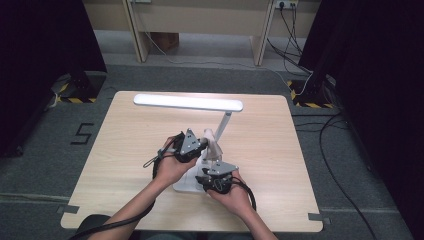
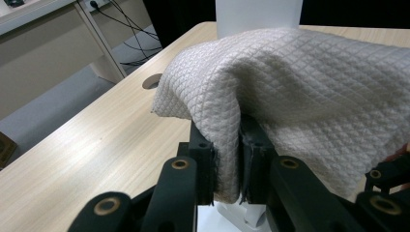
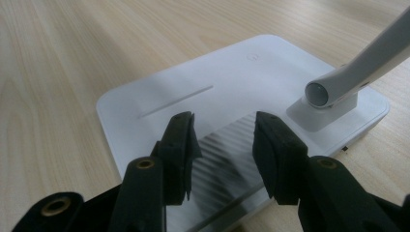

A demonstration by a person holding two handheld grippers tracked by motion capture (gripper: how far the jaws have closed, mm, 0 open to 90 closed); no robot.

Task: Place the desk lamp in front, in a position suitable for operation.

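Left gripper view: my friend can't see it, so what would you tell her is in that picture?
Two black jaws of the left gripper pinch a fold of a cream quilted cloth, which is draped in a big hump over something white. Under it lies a light wooden table, and a white lamp base peeks out at the bottom.

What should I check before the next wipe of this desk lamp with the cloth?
1. Cloth pinched in the left hand-held gripper: ok, both pads press on a fold.
2. Right hand-held gripper free: ok, jaws open with nothing between them, above the lamp base.
3. Lamp base steadied: not ok, nothing grips it.
4. Cloth reaches the lamp arm: ok, it sits at the foot of the arm in the high view.
5. Lamp base flat on the table: ok.
6. Dirt left on the lamp: cannot tell.
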